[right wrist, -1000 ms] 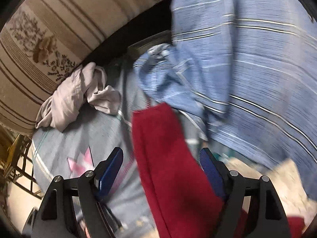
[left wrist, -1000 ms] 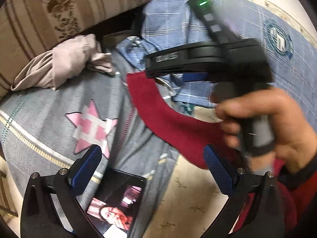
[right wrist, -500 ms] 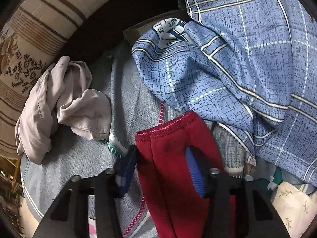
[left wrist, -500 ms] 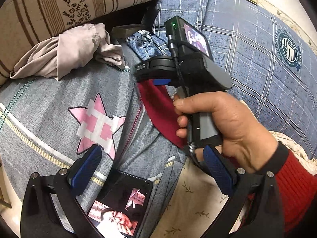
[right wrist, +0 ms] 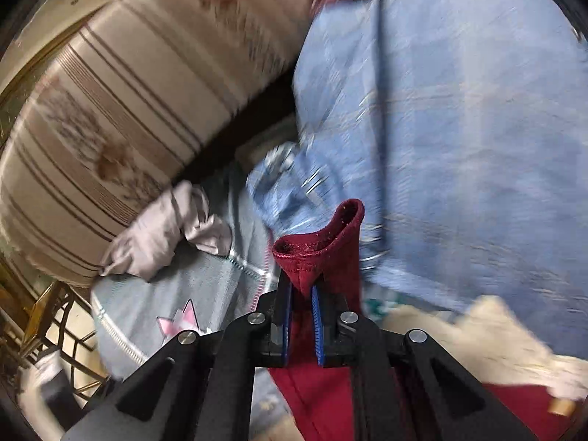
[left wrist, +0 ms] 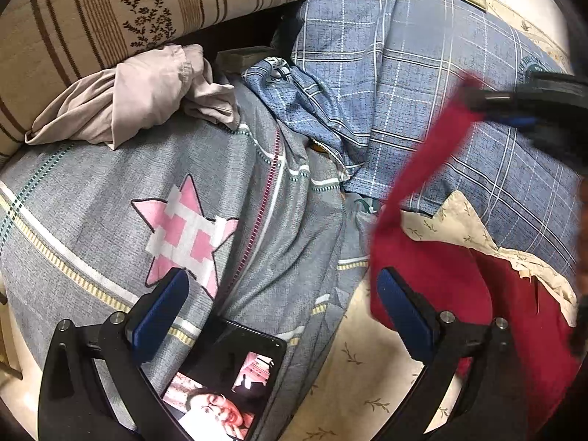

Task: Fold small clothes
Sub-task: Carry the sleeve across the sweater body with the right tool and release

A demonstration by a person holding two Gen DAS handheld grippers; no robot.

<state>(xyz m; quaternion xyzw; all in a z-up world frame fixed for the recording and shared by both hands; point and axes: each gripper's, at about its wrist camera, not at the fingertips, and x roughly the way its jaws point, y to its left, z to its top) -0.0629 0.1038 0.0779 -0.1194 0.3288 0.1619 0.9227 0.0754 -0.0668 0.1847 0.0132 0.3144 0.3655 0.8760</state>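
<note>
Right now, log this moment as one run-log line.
right gripper: jaws shut on red garment cuff, lifted | left gripper: open, empty, above phone | fold: not begun

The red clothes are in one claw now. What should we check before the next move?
1. Right claw shut on the red garment: ok.
2. Grip near the hem: ok.
3. Left claw open and free to help: ok.
4. Garment flat for folding: not ok, it hangs stretched and bunched.
5. Phone out of the way: not ok, it lies right under the left claw.
6. Garment's far end free: cannot tell.
</note>
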